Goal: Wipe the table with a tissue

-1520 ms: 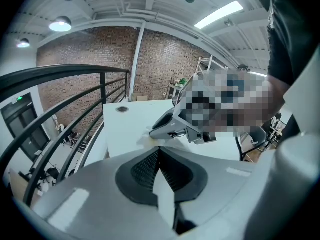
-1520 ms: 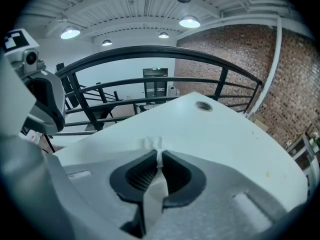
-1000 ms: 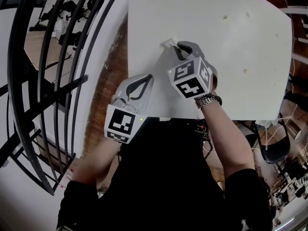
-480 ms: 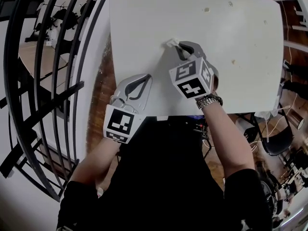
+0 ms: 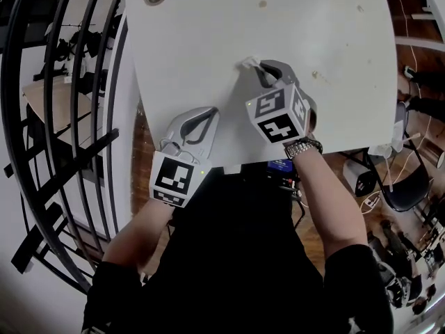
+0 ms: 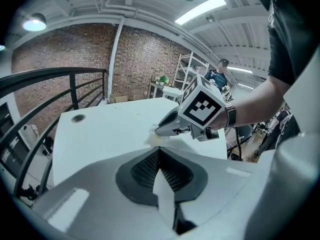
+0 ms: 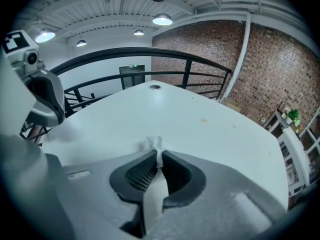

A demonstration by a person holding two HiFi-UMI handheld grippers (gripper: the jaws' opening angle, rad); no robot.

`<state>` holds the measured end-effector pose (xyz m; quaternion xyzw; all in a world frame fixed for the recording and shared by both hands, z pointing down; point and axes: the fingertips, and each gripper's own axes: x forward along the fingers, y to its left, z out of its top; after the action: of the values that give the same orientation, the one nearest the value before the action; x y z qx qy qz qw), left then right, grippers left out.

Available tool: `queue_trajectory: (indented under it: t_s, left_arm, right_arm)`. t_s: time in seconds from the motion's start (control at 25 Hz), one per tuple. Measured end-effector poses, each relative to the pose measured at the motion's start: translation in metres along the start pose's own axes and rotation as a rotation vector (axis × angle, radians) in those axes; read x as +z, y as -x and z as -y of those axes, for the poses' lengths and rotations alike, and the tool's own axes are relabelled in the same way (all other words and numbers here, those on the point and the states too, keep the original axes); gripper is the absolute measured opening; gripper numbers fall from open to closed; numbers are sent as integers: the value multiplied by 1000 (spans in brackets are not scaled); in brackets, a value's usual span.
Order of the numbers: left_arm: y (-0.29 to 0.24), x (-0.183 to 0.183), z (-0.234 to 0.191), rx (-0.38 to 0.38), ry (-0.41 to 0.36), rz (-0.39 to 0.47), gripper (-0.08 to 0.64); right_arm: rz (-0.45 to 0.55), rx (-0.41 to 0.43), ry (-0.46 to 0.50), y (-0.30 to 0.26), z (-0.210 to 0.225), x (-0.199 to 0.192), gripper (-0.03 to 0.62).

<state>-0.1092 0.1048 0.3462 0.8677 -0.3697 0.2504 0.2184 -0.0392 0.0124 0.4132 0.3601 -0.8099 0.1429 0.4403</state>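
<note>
Right claw (image 5: 258, 64) clamps tissue (image 5: 248, 62) on table (image 5: 208, 33) — arm extended | left claw (image 5: 213, 110) closed — near edge

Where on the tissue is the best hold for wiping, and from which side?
Grip the tissue by its bunched middle, coming from the near edge of the table, tips angled down. It is a small soft wad, so a tuft must poke past the tips to rub. The right hand-held gripper holds it so.
</note>
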Motion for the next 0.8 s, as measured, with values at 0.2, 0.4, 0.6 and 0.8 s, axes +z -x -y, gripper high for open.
queue_trajectory:
  t_s: [0.2,0.4,0.6,0.8]
  left_arm:
    - [-10,9,20,-26,-22,-2,12]
    - [-18,10,28,-46,-37,-6,12]
    - [-22,11,35,-65,-46,-8,12]
    - [-35,15,50,-81,-58,-14,12]
  right_arm:
    - [0,-21,-24,16,15,-16,21]
    - [-6,-37,-43,20,23,-28,21]
    - [-13,-52,-58,25,28,-36,20]
    - [-19,-64,-78,32,43,-54,21]
